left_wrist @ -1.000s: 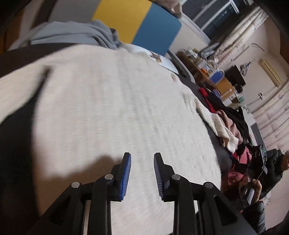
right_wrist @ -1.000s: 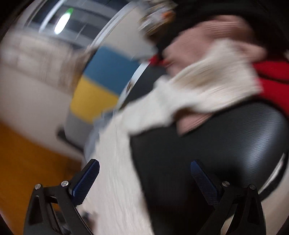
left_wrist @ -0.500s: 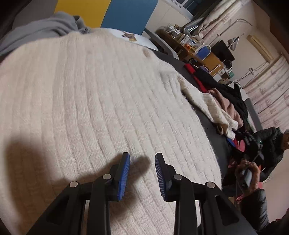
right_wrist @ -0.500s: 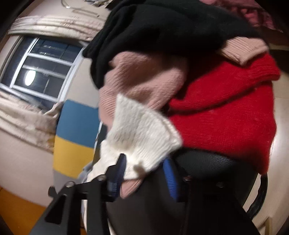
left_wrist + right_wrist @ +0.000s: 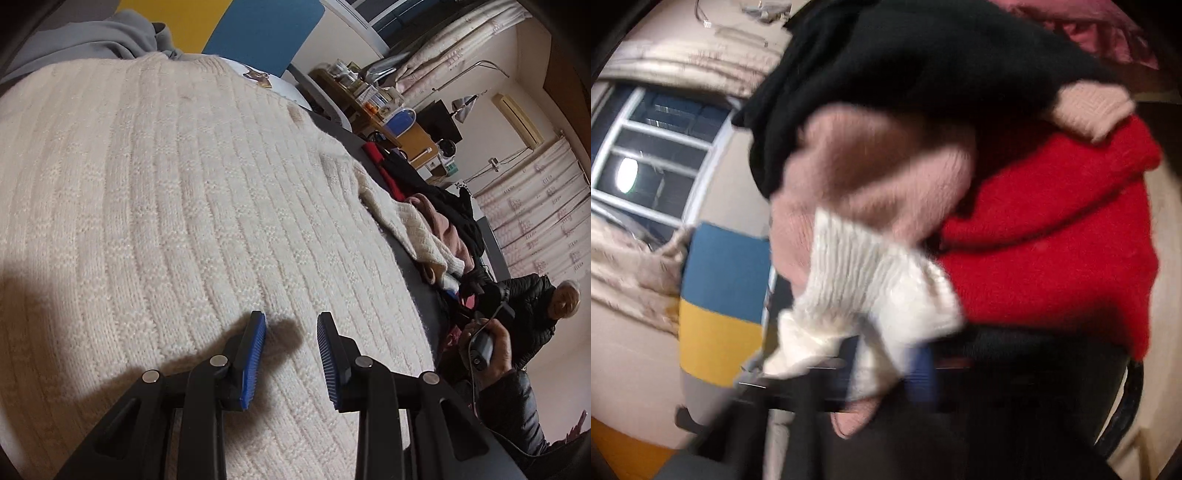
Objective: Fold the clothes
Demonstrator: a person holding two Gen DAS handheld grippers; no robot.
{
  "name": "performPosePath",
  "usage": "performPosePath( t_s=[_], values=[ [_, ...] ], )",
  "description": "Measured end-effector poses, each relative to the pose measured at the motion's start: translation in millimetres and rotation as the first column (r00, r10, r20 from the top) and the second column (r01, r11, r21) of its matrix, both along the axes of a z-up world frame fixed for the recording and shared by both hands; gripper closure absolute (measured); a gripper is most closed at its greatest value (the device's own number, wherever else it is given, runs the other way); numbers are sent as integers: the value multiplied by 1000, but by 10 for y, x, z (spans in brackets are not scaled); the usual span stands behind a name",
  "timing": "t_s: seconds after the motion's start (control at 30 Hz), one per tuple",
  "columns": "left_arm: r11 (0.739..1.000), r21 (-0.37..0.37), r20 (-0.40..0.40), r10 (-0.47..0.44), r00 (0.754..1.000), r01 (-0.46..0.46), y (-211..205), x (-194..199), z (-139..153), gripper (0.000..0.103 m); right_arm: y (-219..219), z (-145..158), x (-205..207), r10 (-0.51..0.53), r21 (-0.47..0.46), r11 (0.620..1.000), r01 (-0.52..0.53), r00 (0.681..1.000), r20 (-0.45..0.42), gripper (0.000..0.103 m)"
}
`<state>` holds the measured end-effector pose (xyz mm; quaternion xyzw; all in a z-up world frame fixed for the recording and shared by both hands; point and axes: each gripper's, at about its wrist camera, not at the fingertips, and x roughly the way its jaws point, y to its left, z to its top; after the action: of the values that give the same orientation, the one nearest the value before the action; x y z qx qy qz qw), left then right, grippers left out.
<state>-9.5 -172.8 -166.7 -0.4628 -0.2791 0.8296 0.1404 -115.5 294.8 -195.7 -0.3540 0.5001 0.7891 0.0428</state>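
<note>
Left wrist view: the cream knit sweater (image 5: pixel 192 206) lies spread on the desk (image 5: pixel 417 273), left tongs (image 5: pixel 291 354) parted above it. Right tongs (image 5: pixel 882 373) pinch its ribbed cuff (image 5: pixel 871 291). Soft, floppy, stretchy; hems and cuffs offer the best hold.

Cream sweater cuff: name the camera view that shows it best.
The right wrist view: the cream sweater cuff fills mid-frame, pinched in the right gripper, though blurred. The left wrist view shows it only small and far off, at the sleeve's end beside the clothes pile.
</note>
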Motion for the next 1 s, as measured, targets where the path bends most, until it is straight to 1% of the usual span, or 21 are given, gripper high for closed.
performPosePath(
  t_s=[0.03, 0.07, 0.1, 0.2, 0.27, 0.33, 0.37, 0.43, 0.5, 0.57, 0.67, 0.73, 0.77, 0.8, 0.83, 0.87, 0.9, 0.93, 0.97, 1.0],
  values=[
    [1000, 8, -1, -2, 1000, 2, -18, 6, -3, 74, -3, -26, 31, -6, -9, 1000, 6, 1000, 0, 95],
    [1000, 12, -4, -4, 1000, 4, -27, 11, -6, 74, -5, -14, 84, -10, 1, 1000, 10, 1000, -11, 95],
    [1000, 14, -6, -6, 1000, 6, -32, 14, -6, 74, -15, 30, 120, -7, 32, 999, 8, 1000, -16, 96],
    [1000, 13, -8, -11, 1000, 11, -36, 17, 5, 74, -95, 320, 149, 58, 148, 988, -48, 996, -61, 96],
    [1000, 6, -6, -15, 1000, 15, -27, 10, 20, 74, -291, 627, 34, 166, 263, 955, -133, 980, -107, 95],
    [1000, 9, -4, -12, 1000, 12, -36, -6, 48, 74, -600, 854, -171, 288, 333, 914, -231, 948, -134, 96],
    [1000, 15, -6, -7, 1000, 7, -48, -12, 66, 73, -794, 921, -283, 350, 349, 893, -283, 925, -146, 96],
    [1000, 26, -15, 13, 1000, -13, -100, -32, 117, 72, -1185, 1048, -504, 470, 380, 842, -384, 867, -165, 95],
    [999, 31, -22, 30, 999, -29, -158, -73, 176, 72, -1655, 935, -516, 582, 397, 773, -496, 803, -131, 95],
    [998, 51, -38, 40, 998, -38, -222, -135, 254, 71, -2128, 813, -520, 684, 408, 690, -599, 724, -94, 95],
    [996, 70, -58, 60, 997, -55, -312, -282, 361, 70, -2811, 617, -530, 812, 406, 542, -736, 582, -30, 94],
    [994, 91, -54, 62, 997, -57, -343, -435, 376, 68, -2987, 548, -439, 836, 438, 490, -754, 549, 11, 89],
    [993, 102, -49, 63, 997, -58, -357, -522, 378, 67, -2966, 529, -407, 830, 442, 497, -747, 558, 10, 88],
    [993, 110, -46, 58, 997, -52, -361, -626, 379, 67, -2936, 511, -377, 823, 445, 506, -739, 568, 7, 81],
    [993, 115, -48, 46, 998, -40, -347, -745, 378, 66, -2924, 524, -342, 822, 450, 507, -735, 570, 5, 71],
    [992, 118, -49, 41, 998, -35, -333, -841, 378, 66, -2862, 545, -289, 819, 462, 512, -724, 573, -11, 66],
    [991, 131, -44, 38, 998, -32, -314, -937, 365, 66, -2842, 577, -329, 815, 469, 525, -710, 579, -35, 56],
    [987, 157, -33, 28, 999, -23, -283, -1060, 332, 65, -2828, 551, -253, 819, 479, 521, -707, 571, -48, 45],
    [983, 183, -22, 18, 1000, -14, -251, -1182, 299, 62, -2801, 547, -177, 824, 487, 511, -708, 564, -44, 42],
    [978, 209, -11, 8, 1000, -6, -220, -1305, 266, 62, -2774, 545, -101, 829, 494, 501, -710, 558, -39, 41]
  ],
)
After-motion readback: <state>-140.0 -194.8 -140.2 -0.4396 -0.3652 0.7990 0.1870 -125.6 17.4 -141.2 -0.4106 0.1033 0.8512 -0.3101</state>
